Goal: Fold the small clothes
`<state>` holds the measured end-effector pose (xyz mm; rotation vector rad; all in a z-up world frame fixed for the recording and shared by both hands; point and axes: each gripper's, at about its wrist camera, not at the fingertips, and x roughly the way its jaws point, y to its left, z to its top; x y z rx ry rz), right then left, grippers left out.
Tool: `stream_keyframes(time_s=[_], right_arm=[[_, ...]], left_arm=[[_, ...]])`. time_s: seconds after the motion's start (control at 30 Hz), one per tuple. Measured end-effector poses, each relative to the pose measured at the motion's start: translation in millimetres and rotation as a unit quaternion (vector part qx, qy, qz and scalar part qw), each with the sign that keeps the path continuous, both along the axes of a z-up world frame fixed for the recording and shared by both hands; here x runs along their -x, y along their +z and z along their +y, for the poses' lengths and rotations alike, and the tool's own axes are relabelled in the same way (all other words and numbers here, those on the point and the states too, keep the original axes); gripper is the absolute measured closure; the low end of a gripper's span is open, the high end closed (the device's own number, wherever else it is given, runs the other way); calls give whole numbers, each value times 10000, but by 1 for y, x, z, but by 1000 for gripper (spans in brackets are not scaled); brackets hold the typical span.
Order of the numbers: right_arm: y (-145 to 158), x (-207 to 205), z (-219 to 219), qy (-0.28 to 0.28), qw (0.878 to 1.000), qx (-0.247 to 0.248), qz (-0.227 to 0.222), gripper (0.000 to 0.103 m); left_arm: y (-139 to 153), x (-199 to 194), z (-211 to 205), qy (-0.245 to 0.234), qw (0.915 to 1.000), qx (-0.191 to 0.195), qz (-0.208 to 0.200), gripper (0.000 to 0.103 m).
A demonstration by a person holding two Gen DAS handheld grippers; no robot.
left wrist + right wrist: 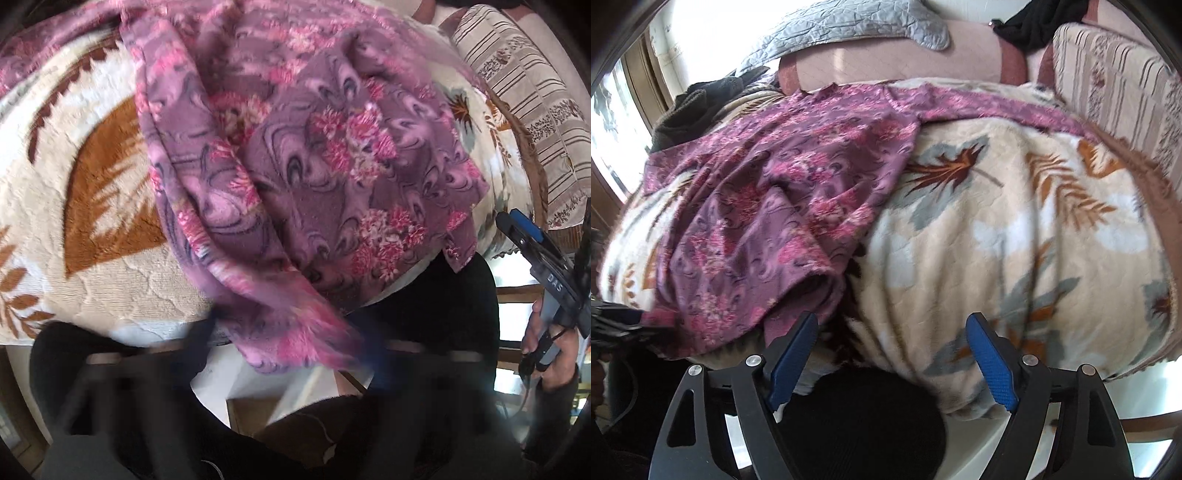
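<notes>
At the left, the left tool is blurred in its own view, so I cannot tell for sure whether it clamps the purple floral garment, though a corner of the cloth reaches right into it at the bed's near edge. The garment lies crumpled over the left part of the leaf-patterned blanket, running from the near edge to the far edge. At the right, the right tool hovers with its blue pads wide apart, nothing between them.
</notes>
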<state>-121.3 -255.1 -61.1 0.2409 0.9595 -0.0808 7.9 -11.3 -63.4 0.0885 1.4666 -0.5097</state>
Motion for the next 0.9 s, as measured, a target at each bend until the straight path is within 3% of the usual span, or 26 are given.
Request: stream_keyframes(time_s=[0.03, 0.1, 0.2, 0.37, 0.4, 0.43, 0.47, 0.5, 0.57, 0.63, 0.73, 0.8, 0.9], right_arm=[[-1, -1, 2, 56, 10000, -70, 22, 20], [-5, -3, 6, 194, 9996, -179, 88, 20], [-13, -9, 15, 444, 9978, -440, 210, 20], [-32, -25, 31, 830, 9884, -1136, 563, 22], [-34, -27, 35, 877, 9876, -1159, 598, 35], [-36, -29, 40, 1005, 9857, -1194, 634, 66], [-38, -31, 44, 1091, 9846, -1173, 699, 88], [-38, -31, 46, 1117, 9845, -1125, 744, 99], [-25, -24, 46, 1121, 9901, -688, 487, 100], [5, -11, 34, 908, 9958, -77, -64, 100], [42, 13, 2, 503, 9968, 310, -543, 100], [49, 30, -9, 442, 9966, 505, -488, 100], [28, 46, -13, 458, 9977, 504, -10, 99]], left_arm=[[2, -2, 4, 68, 9999, -77, -34, 88], [5, -5, 19, 247, 9995, 177, 85, 94], [18, -8, 48, 590, 9969, 502, 114, 95], [33, -7, 75, 797, 9950, 601, -50, 95], [34, -7, 79, 828, 9947, 608, -80, 95], [37, -8, 83, 868, 9942, 628, -104, 96], [38, -8, 87, 908, 9936, 653, -123, 96], [43, -9, 92, 961, 9930, 675, -142, 96], [45, -10, 94, 1027, 9920, 708, -193, 96], [52, -12, 97, 1062, 9911, 754, -276, 96], [58, -11, 98, 1056, 9911, 654, -470, 96], [53, -7, 103, 1041, 9921, 546, -443, 96], [31, 0, 112, 1120, 9930, 309, -203, 96]])
